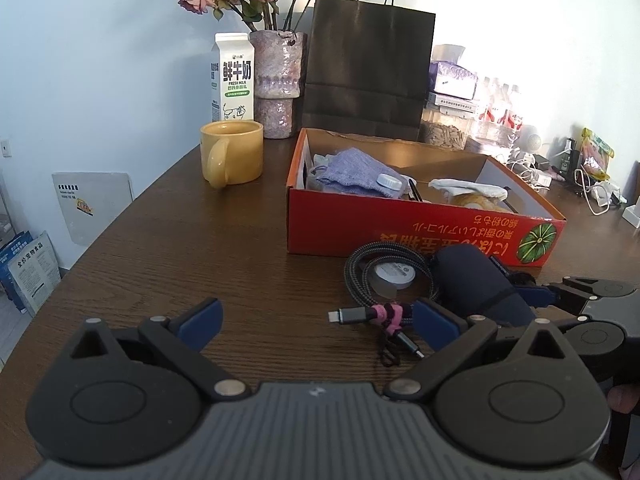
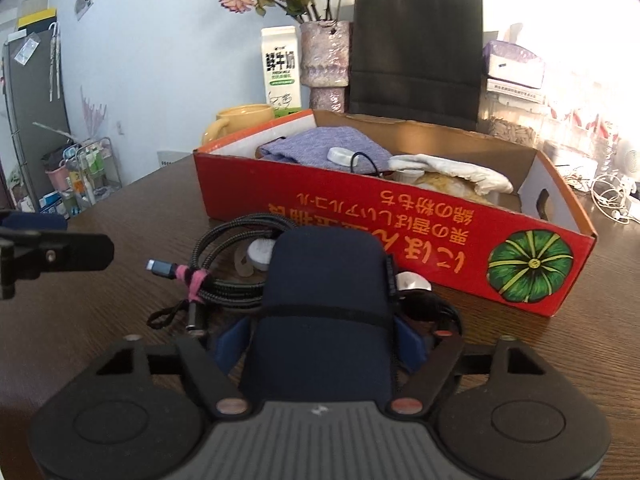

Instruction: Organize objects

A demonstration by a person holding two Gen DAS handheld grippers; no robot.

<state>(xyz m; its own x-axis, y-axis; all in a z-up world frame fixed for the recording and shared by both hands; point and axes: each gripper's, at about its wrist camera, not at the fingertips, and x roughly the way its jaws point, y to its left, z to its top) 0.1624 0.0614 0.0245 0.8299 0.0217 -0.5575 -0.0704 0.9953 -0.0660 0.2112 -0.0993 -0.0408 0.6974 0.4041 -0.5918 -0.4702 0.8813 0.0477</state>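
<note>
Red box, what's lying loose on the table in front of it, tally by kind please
Navy pouch, between the fingers of the right gripper: 1
Braided cable, coiled, pink tie: 1
White round disc inside the coil: 1
Total: 3, all outside the red box; something small and white by the pouch is unclear.

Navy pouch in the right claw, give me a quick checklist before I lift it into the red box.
1. Right claw on the navy pouch: a pad against each side, ok.
2. Grip firm enough to lift: cannot tell.
3. Braided cable free of the pouch: they touch, snagging cannot tell.
4. Red box has free space: bare floor at its right end, ok.
5. Left claw out of the way: open, empty, beside the cable, ok.
</note>
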